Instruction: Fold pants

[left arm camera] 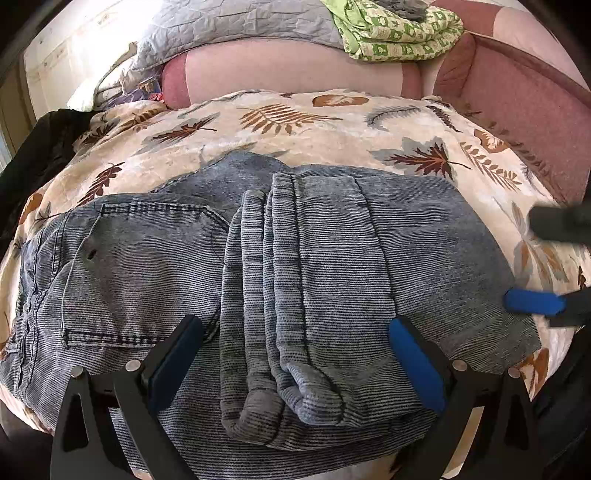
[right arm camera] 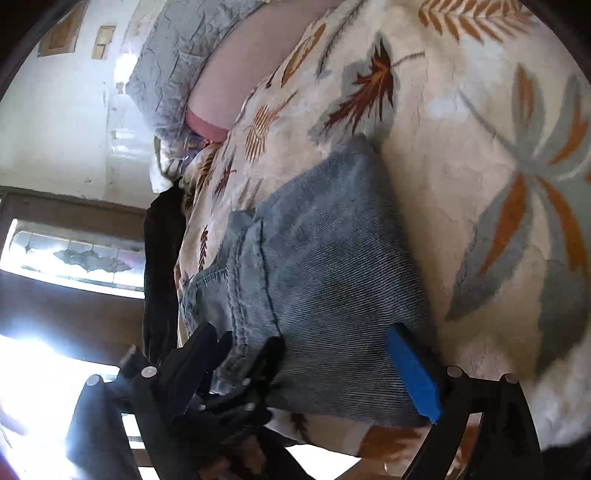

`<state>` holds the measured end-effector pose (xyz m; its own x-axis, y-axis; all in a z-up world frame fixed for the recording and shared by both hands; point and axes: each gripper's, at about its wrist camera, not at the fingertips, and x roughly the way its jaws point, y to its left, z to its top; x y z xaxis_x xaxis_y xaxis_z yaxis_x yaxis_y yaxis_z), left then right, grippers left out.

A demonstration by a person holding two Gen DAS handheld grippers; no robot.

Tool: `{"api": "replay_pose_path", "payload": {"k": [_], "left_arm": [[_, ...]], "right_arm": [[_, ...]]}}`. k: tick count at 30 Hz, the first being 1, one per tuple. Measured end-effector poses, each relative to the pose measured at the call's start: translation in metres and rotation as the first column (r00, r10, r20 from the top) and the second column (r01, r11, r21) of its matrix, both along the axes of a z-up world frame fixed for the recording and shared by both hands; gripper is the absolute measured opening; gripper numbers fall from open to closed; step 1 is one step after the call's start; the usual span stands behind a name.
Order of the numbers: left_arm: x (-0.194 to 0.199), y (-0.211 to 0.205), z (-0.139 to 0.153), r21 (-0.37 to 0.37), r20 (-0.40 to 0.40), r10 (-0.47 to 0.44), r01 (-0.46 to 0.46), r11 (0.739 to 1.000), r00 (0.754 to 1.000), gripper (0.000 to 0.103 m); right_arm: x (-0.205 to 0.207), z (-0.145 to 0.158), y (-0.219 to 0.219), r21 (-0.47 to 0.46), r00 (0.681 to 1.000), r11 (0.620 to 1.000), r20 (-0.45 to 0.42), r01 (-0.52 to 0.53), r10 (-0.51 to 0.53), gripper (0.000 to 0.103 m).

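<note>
pants (left arm camera: 280,266) folded on bed (left arm camera: 332,122). left tool (left arm camera: 295,354) spread, empty; right tool (right arm camera: 340,365) spread at 3 o'clock edge. advice: pinch both layers, fold toward 9 o'clock.

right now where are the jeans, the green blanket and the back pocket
jeans (left arm camera: 332,251), left wrist view, folded leg
green blanket (left arm camera: 399,33), left wrist view, patterned top
back pocket (left arm camera: 147,266), left wrist view, pocket middle
</note>
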<state>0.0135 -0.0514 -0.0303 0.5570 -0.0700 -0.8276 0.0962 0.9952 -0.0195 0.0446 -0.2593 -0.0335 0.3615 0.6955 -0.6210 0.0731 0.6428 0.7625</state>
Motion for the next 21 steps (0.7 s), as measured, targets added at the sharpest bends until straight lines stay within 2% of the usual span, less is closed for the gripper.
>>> {"api": "replay_pose_path", "payload": {"k": [2, 4, 5, 6, 7, 8, 11, 13, 15, 16, 18, 19, 20, 21], "left_arm": [[0.000, 0.000, 0.000, -0.002, -0.001, 0.002, -0.002, 1.000, 1.000, 0.100], [-0.001, 0.000, 0.000, -0.005, -0.003, 0.001, -0.001, 1.000, 1.000, 0.100], [-0.001, 0.000, 0.000, -0.005, -0.003, 0.003, -0.003, 1.000, 1.000, 0.100], [-0.001, -0.001, 0.000, -0.005, -0.005, 0.003, -0.004, 1.000, 1.000, 0.100], [0.000, -0.001, 0.001, -0.004, -0.009, 0.004, -0.004, 1.000, 1.000, 0.100], [0.000, -0.001, 0.001, -0.004, -0.010, 0.005, -0.005, 1.000, 1.000, 0.100], [0.000, 0.001, 0.002, -0.016, -0.009, -0.005, 0.005, 1.000, 1.000, 0.100], [0.000, 0.003, 0.003, -0.028, -0.014, -0.010, 0.010, 1.000, 1.000, 0.100], [-0.001, 0.005, 0.004, -0.045, -0.016, -0.012, 0.012, 0.999, 1.000, 0.100], [-0.002, 0.006, 0.004, -0.048, -0.014, -0.015, 0.014, 0.999, 1.000, 0.100], [-0.003, 0.005, 0.003, -0.044, -0.010, -0.025, 0.024, 0.999, 1.000, 0.100], [-0.005, 0.005, 0.004, -0.048, -0.006, -0.026, 0.026, 0.999, 1.000, 0.100], [-0.006, 0.006, 0.004, -0.052, 0.002, -0.025, 0.025, 0.998, 1.000, 0.100], [-0.009, 0.008, 0.005, -0.067, 0.013, -0.026, 0.027, 0.997, 1.000, 0.100]], "right_arm": [[-0.011, 0.018, 0.003, -0.011, 0.999, 1.000, 0.053, -0.010, 0.011, 0.094], [-0.024, 0.021, 0.006, -0.008, 0.997, 1.000, 0.078, -0.014, 0.015, 0.096], [-0.027, 0.014, 0.007, -0.028, 0.998, 1.000, 0.065, -0.001, 0.003, 0.103], [-0.027, -0.002, 0.008, -0.078, 1.000, 0.997, 0.022, 0.000, 0.002, 0.102], [-0.027, -0.014, 0.008, -0.064, 1.000, 0.998, 0.027, -0.010, 0.012, 0.102], [-0.030, -0.012, 0.005, -0.044, 0.999, 0.999, 0.041, 0.019, -0.017, 0.102], [-0.030, 0.010, 0.004, -0.074, 0.999, 0.997, 0.017, 0.034, -0.033, 0.103], [-0.031, 0.031, 0.008, -0.087, 0.996, 0.996, 0.085, 0.026, -0.018, 0.103], [-0.032, 0.041, 0.011, -0.096, 0.991, 0.995, 0.130, 0.007, 0.006, 0.103], [-0.030, 0.034, 0.012, -0.119, 0.993, 0.993, 0.121, 0.008, 0.007, 0.103], [-0.022, 0.000, 0.014, -0.189, 1.000, 0.982, -0.014, -0.023, 0.020, 0.102], [-0.023, -0.008, 0.012, -0.169, 1.000, 0.986, -0.004, -0.006, 0.006, 0.103], [-0.029, -0.002, 0.009, -0.157, 0.999, 0.987, 0.043, 0.027, -0.021, 0.103], [-0.028, 0.000, 0.010, -0.159, 0.999, 0.987, 0.039, 0.025, -0.019, 0.103]]}}
